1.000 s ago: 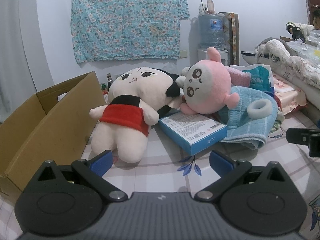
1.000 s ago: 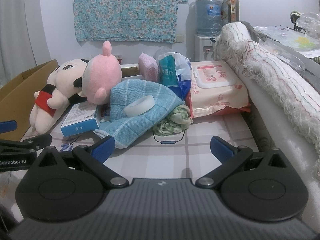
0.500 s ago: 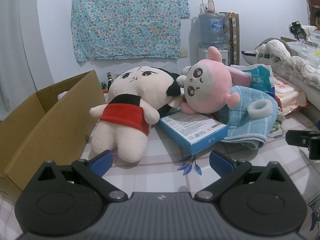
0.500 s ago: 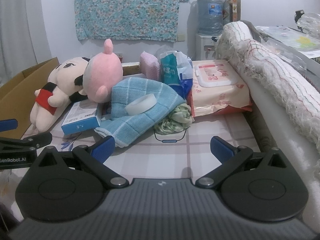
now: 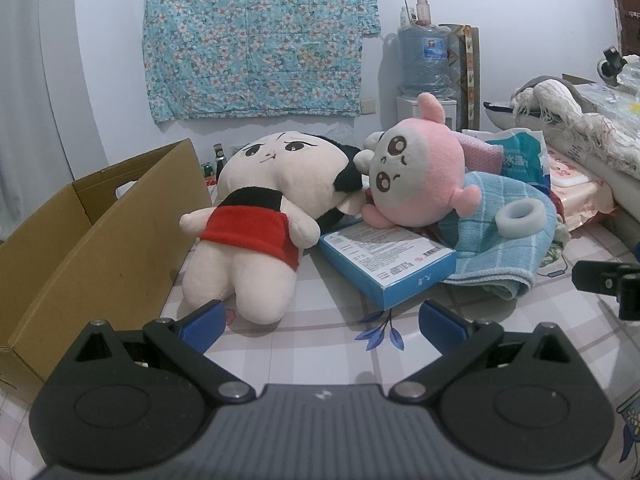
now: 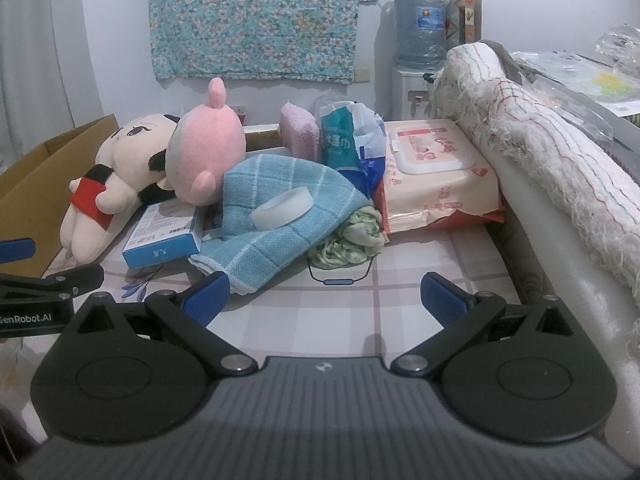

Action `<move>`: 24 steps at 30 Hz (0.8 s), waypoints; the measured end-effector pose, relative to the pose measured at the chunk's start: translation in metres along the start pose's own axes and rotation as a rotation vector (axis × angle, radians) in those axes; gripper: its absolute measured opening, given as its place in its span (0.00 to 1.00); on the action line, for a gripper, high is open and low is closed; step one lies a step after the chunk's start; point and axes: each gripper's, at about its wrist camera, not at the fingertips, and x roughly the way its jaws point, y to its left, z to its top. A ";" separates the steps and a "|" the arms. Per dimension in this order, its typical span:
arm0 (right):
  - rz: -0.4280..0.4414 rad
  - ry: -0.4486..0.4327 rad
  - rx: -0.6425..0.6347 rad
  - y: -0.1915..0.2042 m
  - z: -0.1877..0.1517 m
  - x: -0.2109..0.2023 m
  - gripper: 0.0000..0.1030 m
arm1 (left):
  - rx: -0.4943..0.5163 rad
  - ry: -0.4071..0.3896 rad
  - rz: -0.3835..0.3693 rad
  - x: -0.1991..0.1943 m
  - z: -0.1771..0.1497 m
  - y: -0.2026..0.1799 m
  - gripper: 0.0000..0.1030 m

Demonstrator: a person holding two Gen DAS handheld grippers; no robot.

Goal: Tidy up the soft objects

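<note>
A cream doll in a red dress (image 5: 256, 232) lies on the checked table, also in the right wrist view (image 6: 108, 188). A pink round plush (image 5: 420, 176) leans beside its head, seen too from the right (image 6: 208, 152). A blue checked towel (image 5: 500, 240) (image 6: 280, 216) carries a white tape roll (image 5: 520, 220) (image 6: 282, 208). A green cloth (image 6: 352, 240) lies by the towel. My left gripper (image 5: 320, 326) is open and empty, just short of the doll's legs. My right gripper (image 6: 324, 298) is open and empty, near the towel's corner.
An open cardboard box (image 5: 72, 248) stands at the left. A blue flat box (image 5: 388, 256) lies under the plush. A wet-wipes pack (image 6: 436, 176), a blue bag (image 6: 348, 144) and a pink sponge (image 6: 300, 128) sit behind. A rolled white blanket (image 6: 560, 168) borders the right.
Both grippers have eased slightly forward toward the pile. Both stay open and empty; the objects have not moved.
</note>
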 end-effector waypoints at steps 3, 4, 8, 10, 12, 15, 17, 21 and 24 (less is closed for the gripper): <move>-0.001 -0.001 0.000 0.000 0.000 0.000 0.99 | 0.000 0.001 0.003 0.000 0.000 0.001 1.00; -0.001 -0.003 0.001 -0.001 0.001 0.000 0.99 | 0.001 0.001 0.006 0.001 0.000 0.001 1.00; -0.003 -0.005 0.009 -0.002 0.001 -0.001 0.99 | -0.001 0.001 0.009 0.001 0.001 0.003 1.00; -0.007 -0.008 0.008 -0.002 0.001 -0.001 0.99 | -0.005 0.000 0.011 0.001 0.002 0.004 1.00; -0.007 -0.008 0.006 -0.002 0.001 -0.001 0.99 | -0.010 0.000 0.010 0.000 0.003 0.005 1.00; -0.008 -0.009 0.004 -0.002 0.001 -0.001 0.99 | -0.014 0.001 0.009 0.000 0.003 0.005 1.00; -0.008 -0.008 0.003 -0.001 0.001 -0.001 0.99 | -0.011 0.000 0.010 0.000 0.003 0.004 1.00; -0.008 -0.009 0.004 -0.002 0.001 -0.001 0.99 | -0.002 0.002 0.009 0.000 0.003 0.002 1.00; -0.009 -0.009 0.005 -0.002 0.001 -0.001 0.99 | 0.000 0.005 0.011 0.001 0.003 0.001 1.00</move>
